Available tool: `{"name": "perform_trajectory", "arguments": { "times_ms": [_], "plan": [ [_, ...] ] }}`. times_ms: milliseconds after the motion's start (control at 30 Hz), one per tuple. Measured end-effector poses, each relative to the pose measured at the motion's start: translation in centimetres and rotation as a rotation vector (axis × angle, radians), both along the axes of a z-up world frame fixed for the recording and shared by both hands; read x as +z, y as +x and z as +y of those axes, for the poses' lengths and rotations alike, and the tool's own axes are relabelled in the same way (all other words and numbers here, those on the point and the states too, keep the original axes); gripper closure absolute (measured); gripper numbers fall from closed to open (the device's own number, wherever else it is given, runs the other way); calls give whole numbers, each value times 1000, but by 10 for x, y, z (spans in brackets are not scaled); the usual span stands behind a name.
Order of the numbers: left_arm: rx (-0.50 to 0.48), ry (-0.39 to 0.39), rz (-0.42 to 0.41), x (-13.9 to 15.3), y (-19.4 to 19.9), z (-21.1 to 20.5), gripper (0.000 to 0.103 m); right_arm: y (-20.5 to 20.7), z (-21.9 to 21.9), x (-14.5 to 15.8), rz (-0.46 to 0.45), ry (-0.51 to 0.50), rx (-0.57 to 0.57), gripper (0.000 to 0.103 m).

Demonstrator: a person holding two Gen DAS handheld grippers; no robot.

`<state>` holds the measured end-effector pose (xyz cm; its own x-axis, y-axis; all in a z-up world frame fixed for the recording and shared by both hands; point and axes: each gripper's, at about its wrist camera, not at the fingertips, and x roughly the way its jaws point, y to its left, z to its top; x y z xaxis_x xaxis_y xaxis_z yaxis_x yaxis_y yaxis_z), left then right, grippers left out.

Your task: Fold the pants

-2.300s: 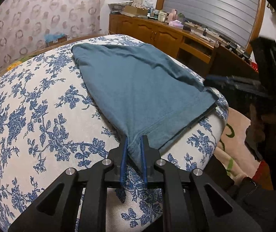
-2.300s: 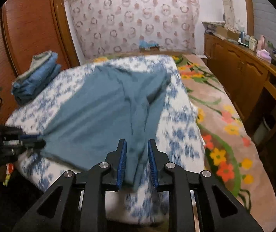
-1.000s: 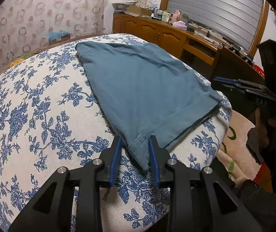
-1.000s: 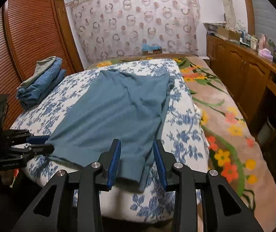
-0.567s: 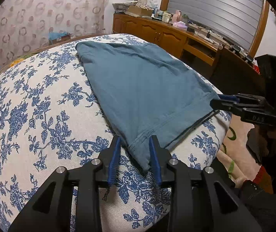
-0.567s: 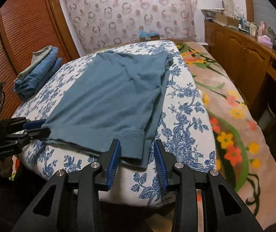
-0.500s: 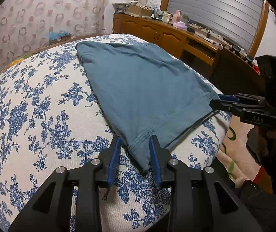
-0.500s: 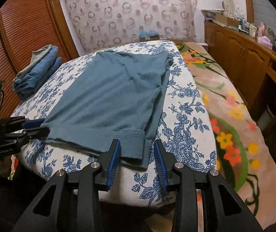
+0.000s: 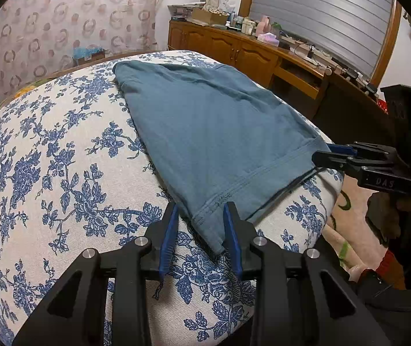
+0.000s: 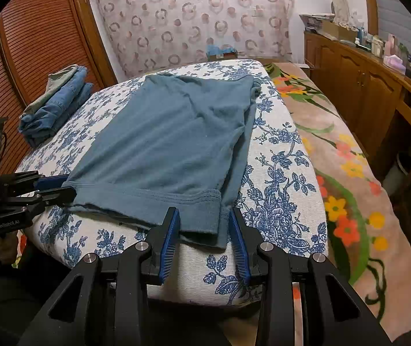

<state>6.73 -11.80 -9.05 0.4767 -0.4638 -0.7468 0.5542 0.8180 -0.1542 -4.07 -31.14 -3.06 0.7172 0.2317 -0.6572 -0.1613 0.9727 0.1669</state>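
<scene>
Two grippers framed the near hem of the pants, which lay spread flat on the blue-flowered bed, the far end reaching toward the curtain.

Our left gripper had its jaws apart, one blue pad on each side of the near left corner of the hem; the pads did not press the cloth, and the corner tip drooped between them over the bed's edge. Seen from the right wrist, the same gripper sat at that corner, its tips beside the fabric.

Our right gripper also stood apart, straddling the right corner of the hem, which hung a little over the edge between the pads without being pinched. From the left wrist it showed at the far right corner, touching or just beside the cloth; we could not tell which.

Folded jeans were stacked at the bed's left side, well apart from the pants. A flowered blanket lay along the right, beside a wooden cabinet.
</scene>
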Motion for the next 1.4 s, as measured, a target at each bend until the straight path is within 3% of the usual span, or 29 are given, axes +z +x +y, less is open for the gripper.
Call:
{"name": "perform_trajectory", "arguments": {
  "times_ms": [333, 967, 1033, 1200, 1400],
  "plan": [
    [-2, 4, -2, -1, 0, -2, 69, -4, -1, 3, -7, 15, 21, 83],
    [-9, -32, -5, 6, -4, 0, 69, 2, 0, 0, 4, 15, -10, 76],
    [-7, -29, 5, 4, -2, -1, 69, 1, 1, 1, -7, 5, 5, 89],
    [-8, -33, 23, 1, 0, -2, 69, -5, 2, 5, -51, 17, 24, 94],
    [-42, -3, 26, -2, -2, -11, 55, -9, -1, 6, -87, 46, 23, 94]
  ]
}}
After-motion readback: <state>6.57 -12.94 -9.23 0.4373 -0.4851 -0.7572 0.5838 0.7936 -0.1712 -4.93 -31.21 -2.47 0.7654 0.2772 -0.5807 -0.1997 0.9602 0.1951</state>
